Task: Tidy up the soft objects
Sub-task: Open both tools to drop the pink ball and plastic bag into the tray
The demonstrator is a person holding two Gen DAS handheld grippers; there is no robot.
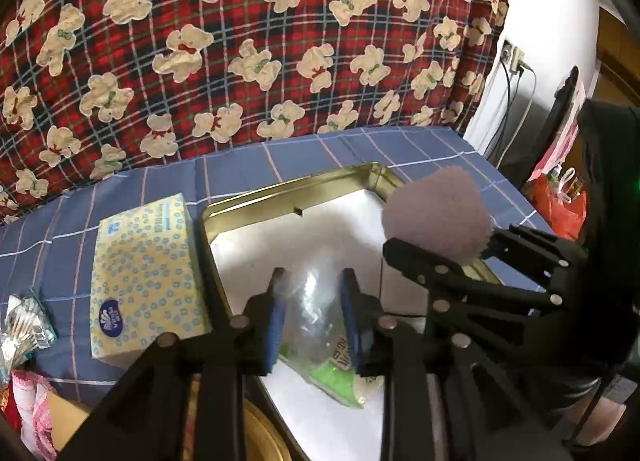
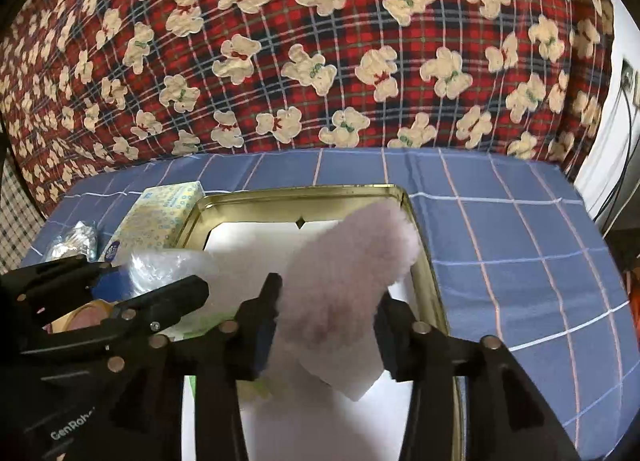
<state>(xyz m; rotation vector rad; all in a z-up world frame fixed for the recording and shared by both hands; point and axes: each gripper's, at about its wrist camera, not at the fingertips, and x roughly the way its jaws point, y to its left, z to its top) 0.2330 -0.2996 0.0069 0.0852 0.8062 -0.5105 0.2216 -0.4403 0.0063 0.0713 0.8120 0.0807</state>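
Your left gripper [image 1: 312, 313] hangs over the gold-rimmed metal tin [image 1: 288, 189], its blue pads either side of a crinkly clear plastic bag [image 1: 312, 301] with a green end that lies on the tin's smooth white floor; whether the pads press it, you cannot tell. Your right gripper [image 2: 324, 321] has its jaws spread around a fluffy pale-pink plush piece [image 2: 352, 257], the left pad touching it, the right one apart. Left of the tin lies a soft yellow tissue pack [image 1: 144, 281] on the blue checked cloth [image 1: 320, 153]. Behind rises a red plaid blanket [image 1: 240, 41] printed with bears.
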